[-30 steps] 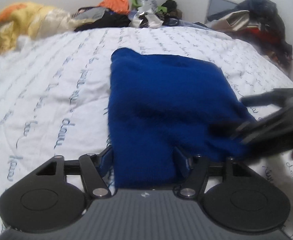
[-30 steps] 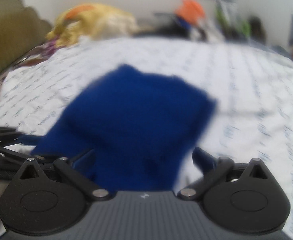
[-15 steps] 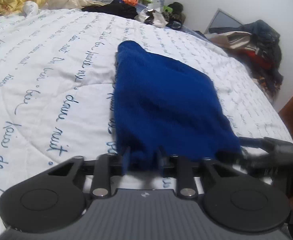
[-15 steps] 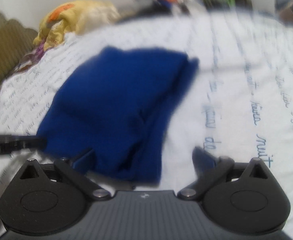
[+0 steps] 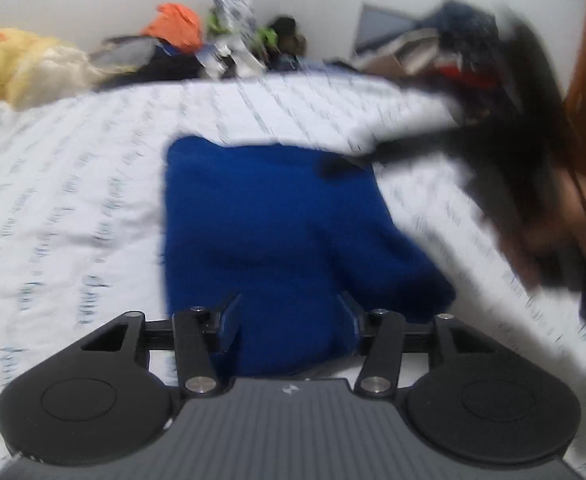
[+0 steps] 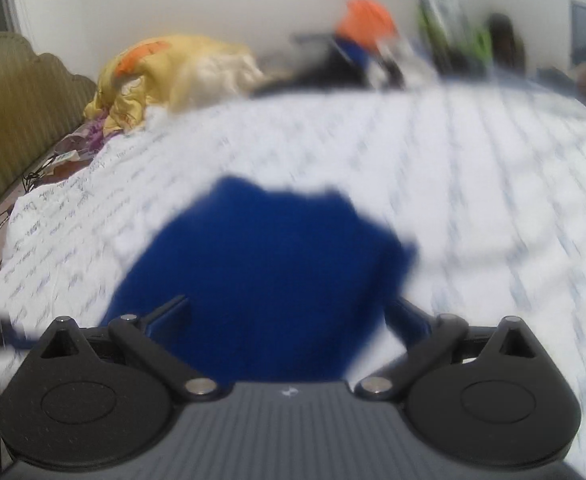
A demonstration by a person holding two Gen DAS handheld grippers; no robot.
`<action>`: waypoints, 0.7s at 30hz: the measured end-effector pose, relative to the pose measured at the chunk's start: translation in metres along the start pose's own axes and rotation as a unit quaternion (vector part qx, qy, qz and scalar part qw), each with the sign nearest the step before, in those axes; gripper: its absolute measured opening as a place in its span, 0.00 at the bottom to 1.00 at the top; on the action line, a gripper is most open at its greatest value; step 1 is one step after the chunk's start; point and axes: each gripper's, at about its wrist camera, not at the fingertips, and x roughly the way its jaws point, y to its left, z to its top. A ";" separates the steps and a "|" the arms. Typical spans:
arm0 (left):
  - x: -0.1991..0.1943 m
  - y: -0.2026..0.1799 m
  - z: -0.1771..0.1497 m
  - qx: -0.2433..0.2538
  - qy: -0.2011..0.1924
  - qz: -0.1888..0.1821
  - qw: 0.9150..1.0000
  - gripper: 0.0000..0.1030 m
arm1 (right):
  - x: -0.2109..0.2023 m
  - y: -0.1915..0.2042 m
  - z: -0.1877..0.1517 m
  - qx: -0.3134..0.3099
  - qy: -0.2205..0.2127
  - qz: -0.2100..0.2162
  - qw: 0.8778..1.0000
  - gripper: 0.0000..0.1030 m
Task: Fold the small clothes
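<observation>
Our left tool is opening off the blue cloth after pinching it; right tool gapes wide, so this fold looks set.

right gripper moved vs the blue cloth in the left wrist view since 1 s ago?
Yes. The right gripper now sits over the far right corner of the blue cloth; earlier it was at the near right edge.
</observation>
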 end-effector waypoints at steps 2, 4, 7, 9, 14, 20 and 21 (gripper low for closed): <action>0.016 -0.002 -0.007 0.003 0.002 0.007 1.000 0.53 | 0.036 0.008 0.018 -0.020 0.022 -0.011 0.999 1.00; 0.018 -0.003 -0.010 0.015 0.000 0.004 1.000 0.54 | 0.076 0.006 0.022 -0.027 0.076 -0.012 0.997 1.00; 0.015 0.000 -0.010 0.008 0.001 -0.003 1.000 0.54 | 0.088 -0.009 0.020 -0.038 0.049 -0.007 0.998 1.00; 0.007 0.002 -0.011 -0.004 0.001 -0.003 1.000 0.55 | 0.088 -0.012 0.029 -0.034 0.061 -0.010 0.997 1.00; -0.038 0.012 -0.032 -0.052 -0.048 0.014 0.997 0.87 | 0.031 0.000 0.010 0.028 0.033 -0.006 0.999 1.00; -0.038 0.009 -0.068 -0.113 -0.016 0.053 0.992 0.87 | -0.047 0.025 -0.093 0.054 0.015 -0.032 0.998 1.00; -0.038 0.004 -0.071 -0.097 -0.020 0.065 0.993 0.87 | -0.047 0.030 -0.106 0.049 0.037 -0.041 0.997 1.00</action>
